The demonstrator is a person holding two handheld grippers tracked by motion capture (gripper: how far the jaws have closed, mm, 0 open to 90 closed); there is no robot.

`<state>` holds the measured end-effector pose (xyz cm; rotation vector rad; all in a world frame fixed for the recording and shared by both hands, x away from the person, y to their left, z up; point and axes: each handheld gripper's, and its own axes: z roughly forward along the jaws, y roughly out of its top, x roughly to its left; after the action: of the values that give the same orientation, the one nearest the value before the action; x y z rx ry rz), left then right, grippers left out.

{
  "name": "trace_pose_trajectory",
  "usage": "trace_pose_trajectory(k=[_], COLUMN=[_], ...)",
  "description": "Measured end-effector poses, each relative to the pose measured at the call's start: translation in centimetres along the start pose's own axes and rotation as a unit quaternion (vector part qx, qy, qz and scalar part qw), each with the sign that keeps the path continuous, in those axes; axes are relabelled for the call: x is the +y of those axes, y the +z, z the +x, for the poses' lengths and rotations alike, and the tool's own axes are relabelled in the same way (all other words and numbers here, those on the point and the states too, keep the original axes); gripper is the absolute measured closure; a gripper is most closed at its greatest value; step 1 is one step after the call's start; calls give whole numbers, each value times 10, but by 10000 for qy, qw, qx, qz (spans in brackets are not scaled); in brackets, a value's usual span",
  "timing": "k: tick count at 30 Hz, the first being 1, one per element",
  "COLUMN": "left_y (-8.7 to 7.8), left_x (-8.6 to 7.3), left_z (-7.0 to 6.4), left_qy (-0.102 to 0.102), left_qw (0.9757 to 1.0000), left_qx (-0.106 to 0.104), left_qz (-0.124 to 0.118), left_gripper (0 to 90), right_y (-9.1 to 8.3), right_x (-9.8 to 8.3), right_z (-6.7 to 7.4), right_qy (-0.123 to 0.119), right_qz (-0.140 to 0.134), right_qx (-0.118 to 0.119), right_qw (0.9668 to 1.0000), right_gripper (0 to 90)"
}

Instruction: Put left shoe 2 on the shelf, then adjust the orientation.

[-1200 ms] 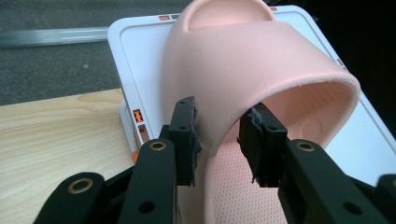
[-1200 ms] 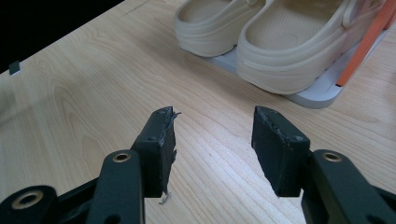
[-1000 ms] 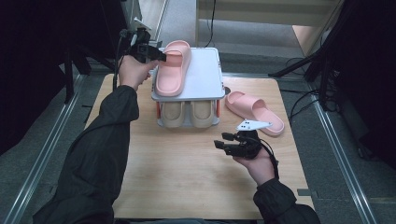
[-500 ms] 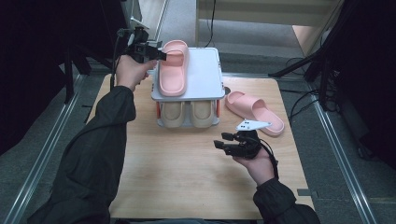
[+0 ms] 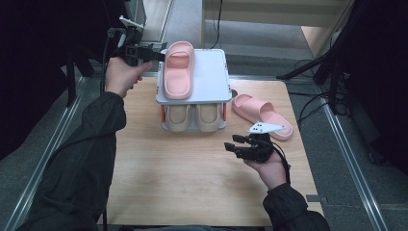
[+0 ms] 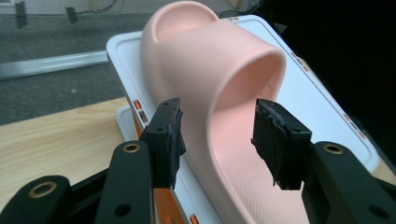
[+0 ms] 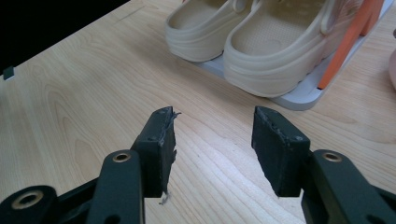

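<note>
The table [image 5: 192, 192] was pale wood, set on a grey floor [image 5: 38, 144] with metal rails along both long sides, and the room behind it lay mostly in darkness.

At the far left of the high view, the left gripper [image 5: 156, 54] was held level at the back corner of a small white two-tier shoe rack [image 5: 211, 77]. Its jaws had just been opening; in the left gripper view they stood wide, one on each side of the rim of a pink slide sandal [image 6: 219, 93], with a gap visible at both pads (so no grip on it). That sandal [image 5: 178, 72] lay on the left half of the rack's top shelf, lengthwise from back to front.

Beneath it, on the lower shelf, a pair of beige clogs [image 5: 192, 118] sat side by side; their heels faced the near edge and filled most of that tier between the orange posts [image 7: 348, 42].

Right of the rack, a second pink sandal [image 5: 262, 113] lay on the bare wood, angled, just beside the rack's right side.

Nearer the person, the right gripper [image 5: 233, 144] hovered over open table, with jaws wide and nothing between them, pointed toward the clogs [image 7: 261, 42].
</note>
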<state>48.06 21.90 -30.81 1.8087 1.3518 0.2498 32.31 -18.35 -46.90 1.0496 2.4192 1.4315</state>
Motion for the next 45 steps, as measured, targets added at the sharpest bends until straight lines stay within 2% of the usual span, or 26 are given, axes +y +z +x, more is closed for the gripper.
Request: trace_pose_trajectory(k=[8, 18, 23, 30, 32, 39, 45], left_y=[-5, -9, -13, -15, -15, -11, -7], left_x=[-31, -76, -95, -125, -134, -157, -173], left_z=[22, 34, 37, 40, 40, 43, 44], left_qy=[-79, -26, -34, -66, -41, -142, -199], left_qw=[9999, 9999, 9999, 9999, 9999, 9996, 9995], left_qx=[97, 61, -22, -66, -42, -118, -112], left_qz=[83, 156, 126, 118, 143, 210, 223], left_gripper=[525, 521, 515, 507, 506, 496, 484], right_y=[-3, -4, -5, -7, -8, -13, -14], right_x=[1, 1, 0, -1, -2, -4, -6], right_z=[-5, -17, -31, -55, -61, -80, -97], right_qy=[-22, -17, -29, 236, 226, 375, 406], right_qz=[-33, -20, 18, -50, -33, 12, 58], right_qx=[-17, -180, -342, -558, -607, -799, -812], right_qw=[10000, 9998, 9994, 9982, 9979, 9961, 9959], right_gripper=[500, 500, 502, 527, 534, 580, 619])
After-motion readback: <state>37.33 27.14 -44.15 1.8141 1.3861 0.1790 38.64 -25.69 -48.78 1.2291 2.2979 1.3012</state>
